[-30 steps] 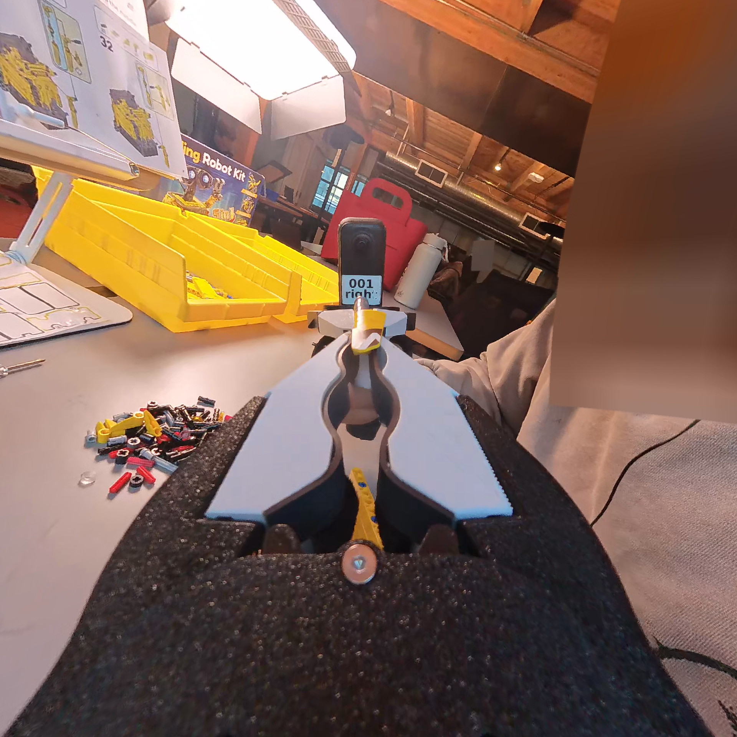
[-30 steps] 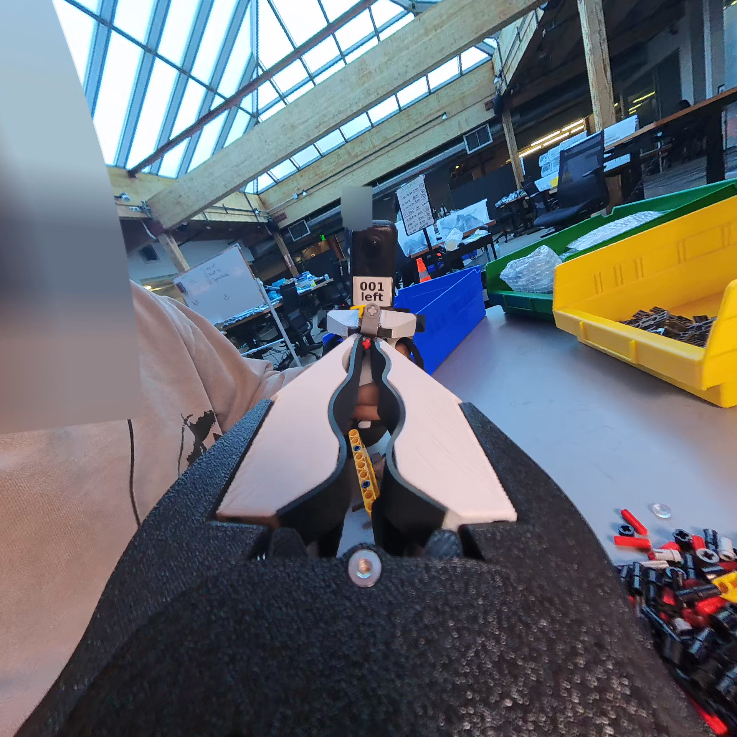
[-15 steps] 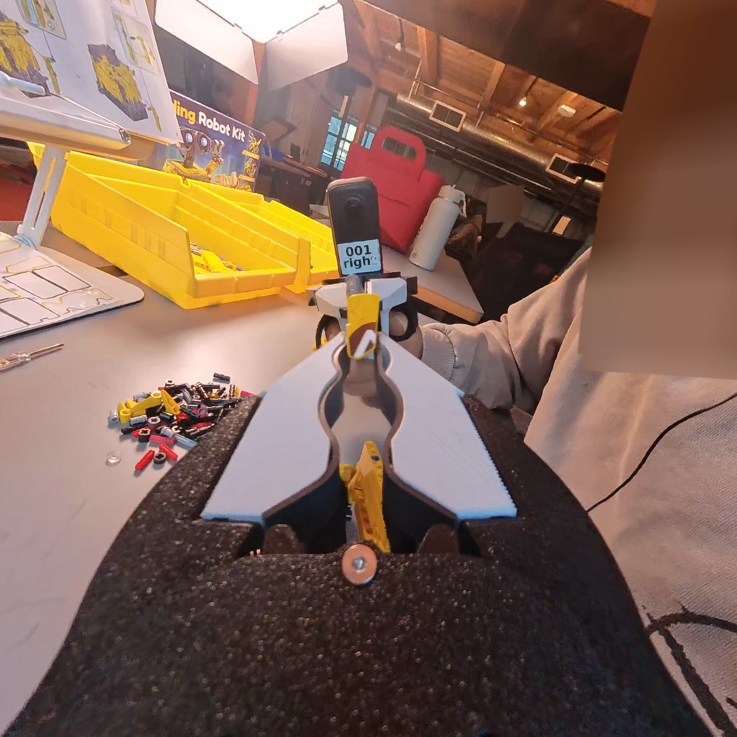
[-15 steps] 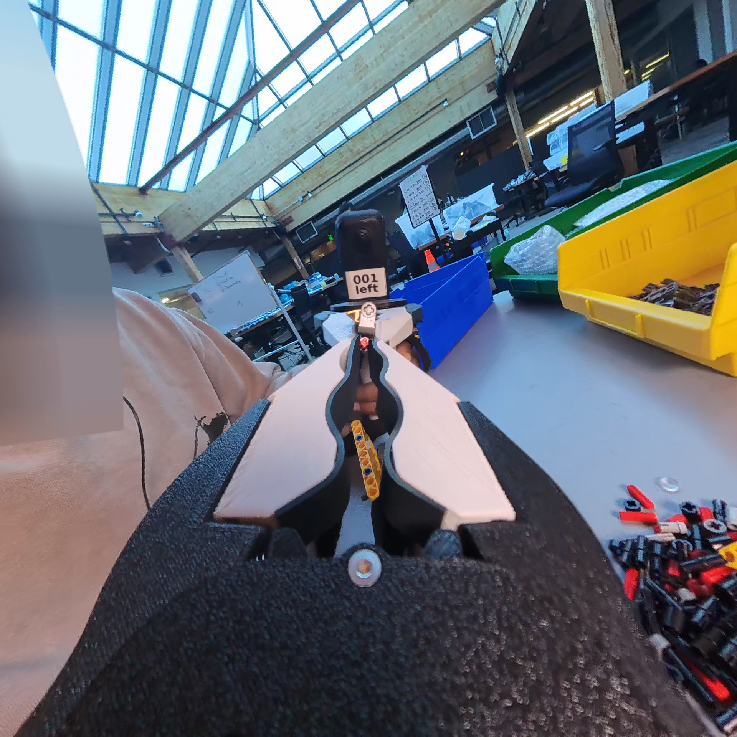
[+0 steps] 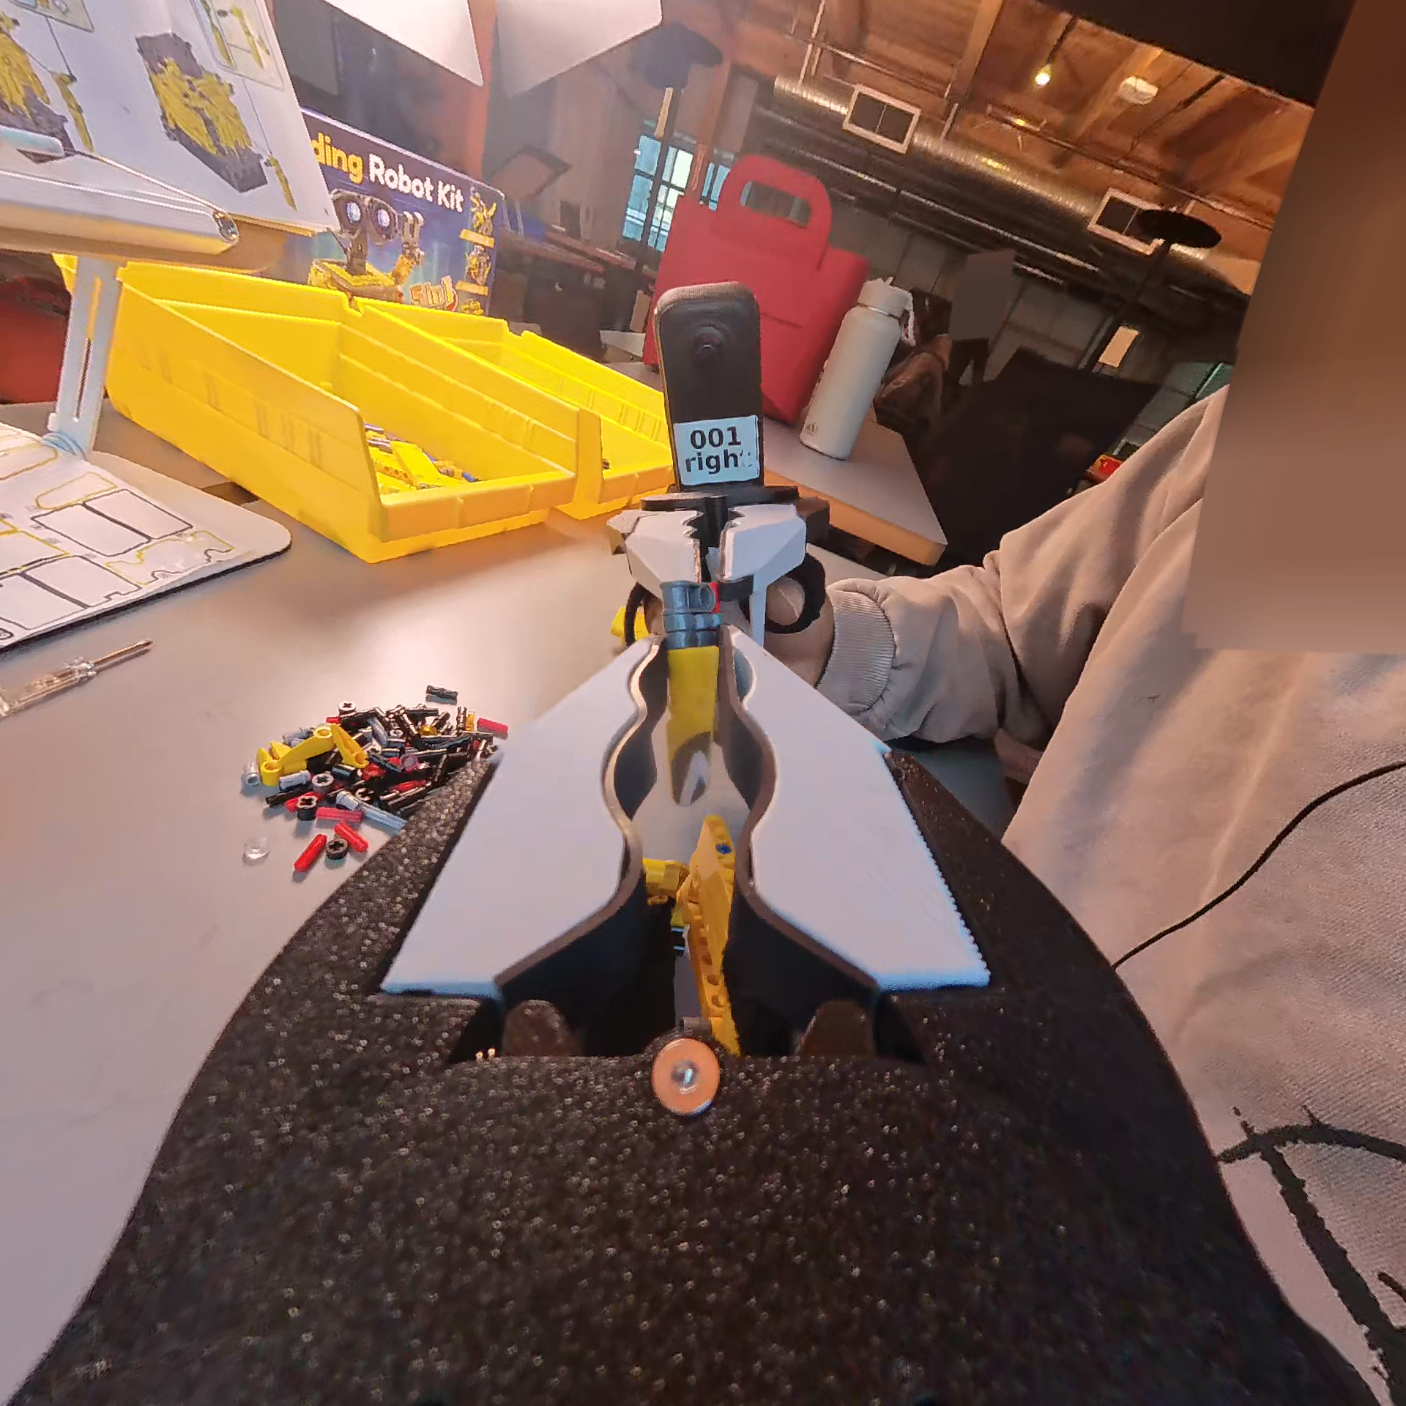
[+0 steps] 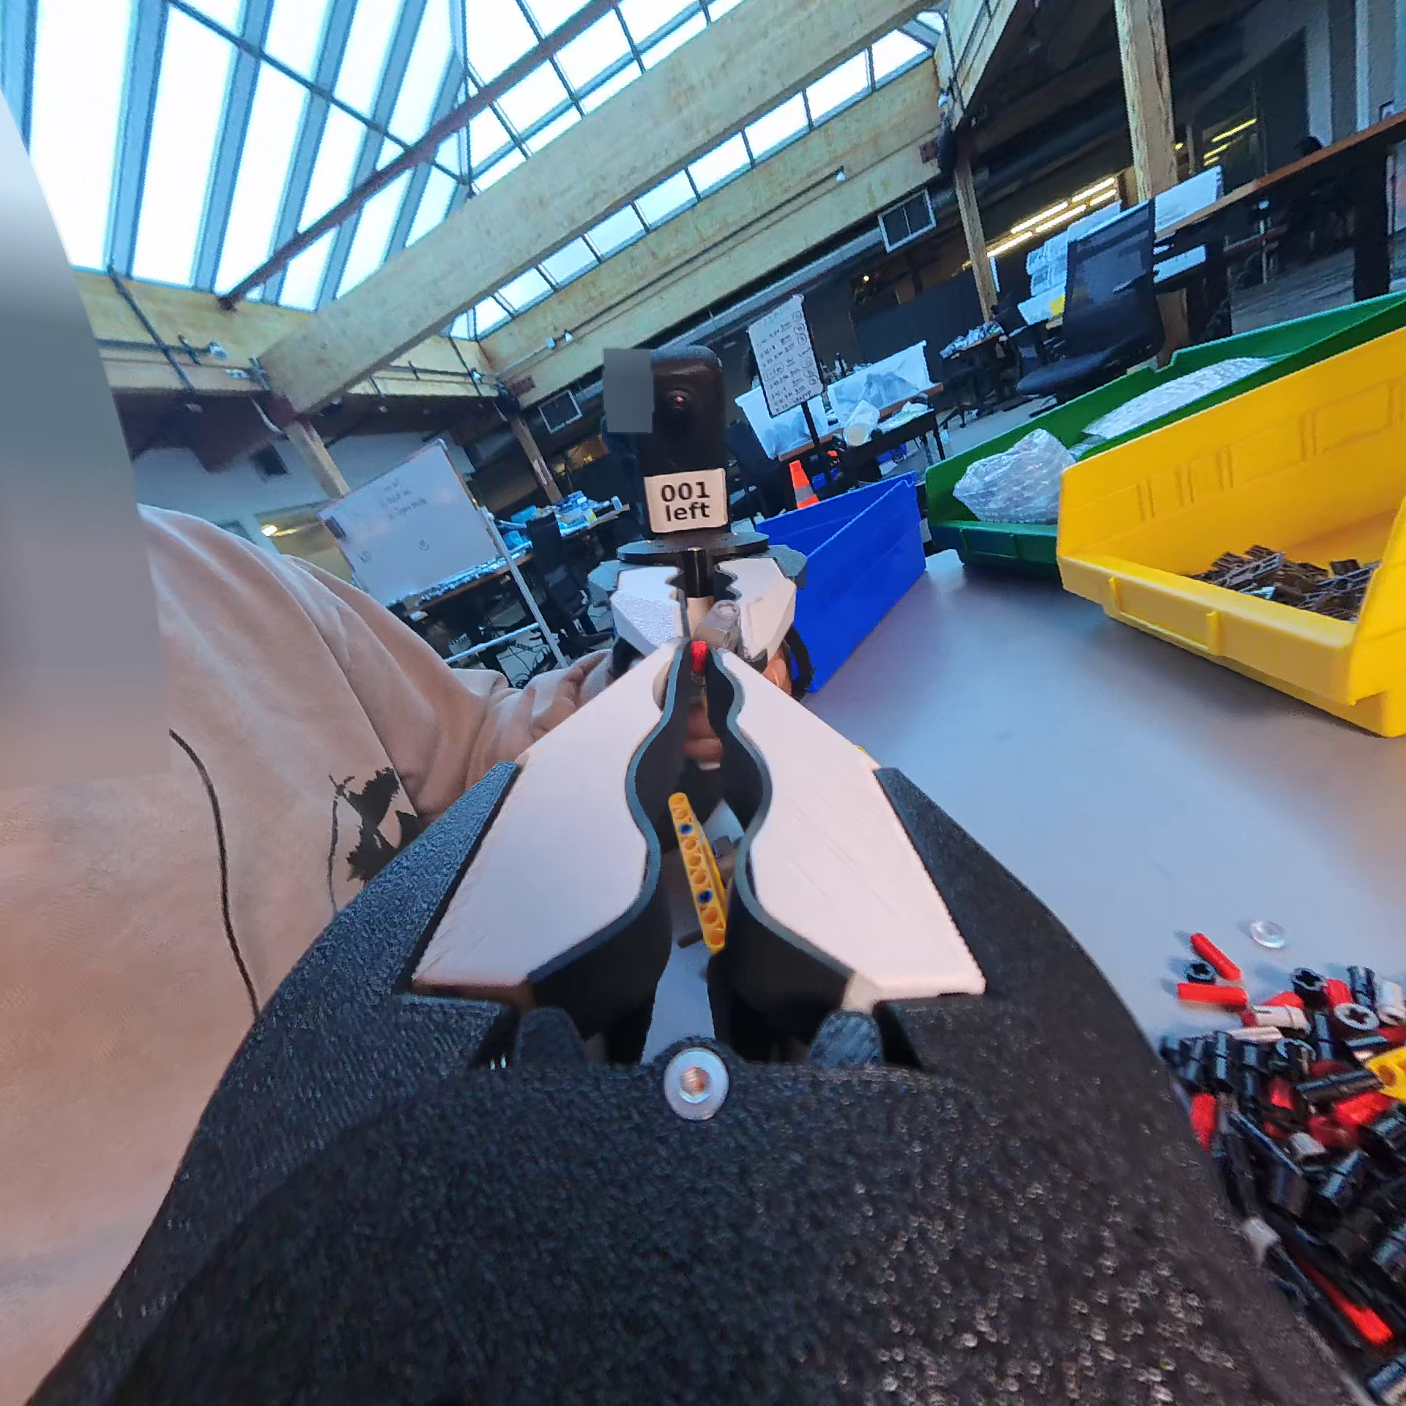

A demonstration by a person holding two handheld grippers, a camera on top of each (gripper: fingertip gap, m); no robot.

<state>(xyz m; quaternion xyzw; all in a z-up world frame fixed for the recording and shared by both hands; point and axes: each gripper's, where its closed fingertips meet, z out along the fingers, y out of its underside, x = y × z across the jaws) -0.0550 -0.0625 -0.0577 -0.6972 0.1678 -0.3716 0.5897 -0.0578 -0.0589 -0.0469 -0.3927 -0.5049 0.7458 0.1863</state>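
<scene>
While both grippers are facing each other tip to tip above the grey table (image 5: 137, 875), the left gripper (image 5: 691, 654) is clamping narrowly on a yellow brick assembly (image 5: 688, 707). The right gripper (image 6: 696, 669) is pinching a small grey-and-red connector (image 6: 696, 656) at the assembly's 12 o'clock end. Yellow bins (image 5: 304, 426) are sitting at 11 o'clock, loose pieces (image 5: 373, 761) at 9 o'clock.

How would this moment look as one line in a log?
left gripper: shut on yellow brick assembly | right gripper: shut on same assembly's grey-red end | loose brick pile: on table
</scene>
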